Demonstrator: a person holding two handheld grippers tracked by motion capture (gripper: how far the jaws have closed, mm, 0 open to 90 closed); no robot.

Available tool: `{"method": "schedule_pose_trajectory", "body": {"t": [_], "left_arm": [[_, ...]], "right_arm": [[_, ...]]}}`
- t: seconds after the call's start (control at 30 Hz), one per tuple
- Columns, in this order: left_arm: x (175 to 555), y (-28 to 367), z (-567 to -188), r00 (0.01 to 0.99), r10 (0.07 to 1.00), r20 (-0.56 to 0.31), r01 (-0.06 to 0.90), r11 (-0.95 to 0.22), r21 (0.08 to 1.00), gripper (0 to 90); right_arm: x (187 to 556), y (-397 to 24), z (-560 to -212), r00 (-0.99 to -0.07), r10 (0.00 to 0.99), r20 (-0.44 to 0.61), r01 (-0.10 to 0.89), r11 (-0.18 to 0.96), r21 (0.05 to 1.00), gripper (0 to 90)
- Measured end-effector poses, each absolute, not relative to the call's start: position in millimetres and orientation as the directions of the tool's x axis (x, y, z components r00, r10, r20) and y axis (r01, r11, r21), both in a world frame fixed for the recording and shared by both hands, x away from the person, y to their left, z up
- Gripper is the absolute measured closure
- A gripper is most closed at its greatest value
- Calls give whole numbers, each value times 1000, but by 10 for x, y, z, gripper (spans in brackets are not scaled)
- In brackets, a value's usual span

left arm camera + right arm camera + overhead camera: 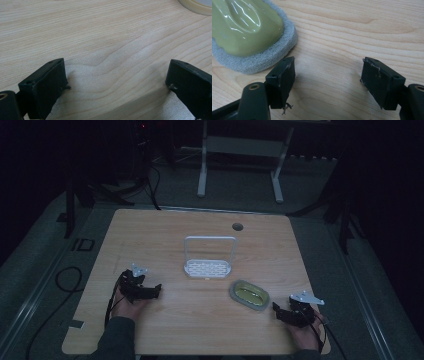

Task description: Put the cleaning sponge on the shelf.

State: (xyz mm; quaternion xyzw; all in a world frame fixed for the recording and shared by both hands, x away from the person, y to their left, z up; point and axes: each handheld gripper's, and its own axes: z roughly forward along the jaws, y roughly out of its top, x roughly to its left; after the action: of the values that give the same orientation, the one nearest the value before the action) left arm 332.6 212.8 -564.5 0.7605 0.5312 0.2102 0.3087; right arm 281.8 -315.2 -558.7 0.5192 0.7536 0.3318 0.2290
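A green-topped scrubbing pad [249,27] with a grey felt base is seen just ahead and left of the right claw [328,82], apart from it. Both claws are spread wide and empty, the left claw [116,85] rested over bare table [200,320], probably readied for a reach. A white rack [209,260] is stood beyond. No writing can be read.

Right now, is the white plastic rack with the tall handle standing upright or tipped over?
Upright. The white plastic rack sits flat on the wooden table, and its handle loop rises straight above the slotted base.
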Motion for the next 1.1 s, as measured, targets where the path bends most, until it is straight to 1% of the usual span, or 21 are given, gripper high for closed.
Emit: {"method": "schedule_pose_trajectory", "body": {"t": [0.2, 0.23, 0.37, 0.43, 0.47, 0.6, 0.73, 0.87, 1.1], "left_arm": [[3327, 2127, -5645, 346, 938, -9, 679, -244, 693, 33], [3327, 2127, -5645, 346, 938, -9, 678, -243, 693, 33], [3327, 2127, -5645, 346, 938, -9, 679, -244, 693, 33], [3327, 2127, -5645, 346, 938, -9, 679, -243, 693, 33], [3327, 2127, -5645, 346, 938, -9, 679, -243, 693, 33], [3327, 2126, -5645, 345, 939, -9, 679, -243, 693, 33], [3326, 2125, -5645, 344, 939, -9, 679, -242, 693, 33], [3326, 2125, -5645, 344, 939, -9, 679, -242, 693, 33], [3326, 2125, -5645, 344, 939, -9, 679, -242, 693, 33]], "right_arm": [[2818, -3163, -5587, -366, 931, -1, 627, 247, 739, 271], [2812, -3175, -5576, -375, 927, -2, 628, 256, 735, 318], [2790, -3215, -5545, -378, 926, 8, 638, 254, 727, 441], [2779, -3228, -5527, -391, 920, 23, 641, 254, 725, 540], [2773, -3224, -5521, -397, 917, 34, 642, 251, 724, 556], [2762, -3161, -5462, -431, 902, -7, 620, 301, 725, 627], [2766, -3126, -5365, -446, 894, -31, 591, 320, 740, 690], [2784, -3104, -5249, -456, 889, -44, 568, 328, 755, 727], [2858, -3064, -5089, -474, 881, -4, 545, 297, 784, 886]]}}
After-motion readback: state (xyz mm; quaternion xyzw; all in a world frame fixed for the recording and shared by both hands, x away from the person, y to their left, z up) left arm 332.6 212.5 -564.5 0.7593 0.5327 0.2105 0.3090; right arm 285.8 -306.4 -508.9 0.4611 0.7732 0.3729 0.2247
